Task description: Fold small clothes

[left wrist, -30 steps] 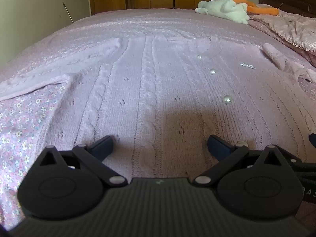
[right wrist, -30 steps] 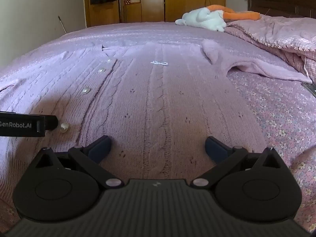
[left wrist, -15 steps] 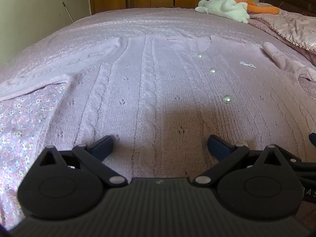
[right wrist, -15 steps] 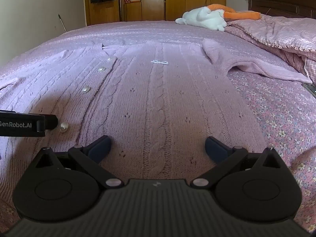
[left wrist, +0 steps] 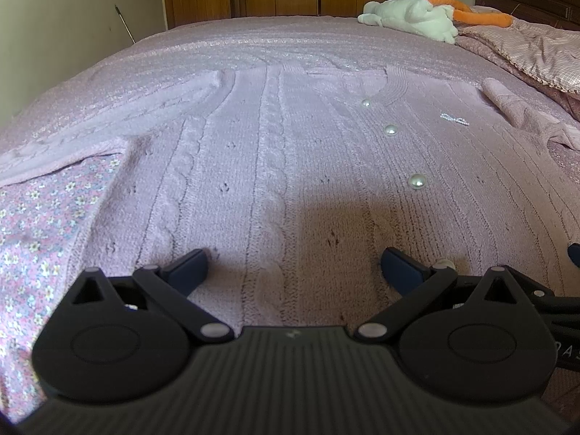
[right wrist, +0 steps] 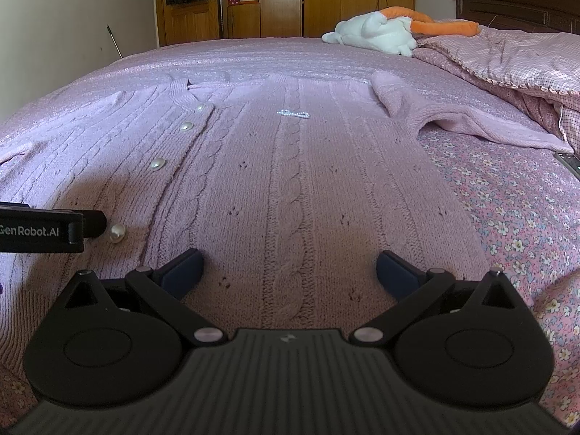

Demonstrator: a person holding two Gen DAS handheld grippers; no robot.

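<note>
A lilac cable-knit cardigan lay spread face-up on the bed, filling the centre of both wrist views. Its row of pearl buttons ran from the centre right toward the upper right of the left wrist frame and along the left side of the right wrist frame. One sleeve extended toward the right edge of the right wrist view, with a fold near the shoulder; the other sleeve extended toward the left edge of the left wrist view. A floral bedsheet was exposed beside the garment.

The left gripper was positioned low over the hem area, fingers spread wide with nothing between them. The right gripper was in the same condition: fingers apart, holding nothing, low over the hem. Contact with the knit could not be confirmed.

Handling assessment: the knit appeared soft, light and stretchy. It would likely drape and sag when lifted, and the open stitches could snag on a fingertip. The buttons were hard and should be avoided as grip points. Recommended hold points: the ribbed hem at both lower corners, or a sleeve cuff, pinching a full thickness of fabric. A white plush toy lay well apart, in the upper right.
</note>
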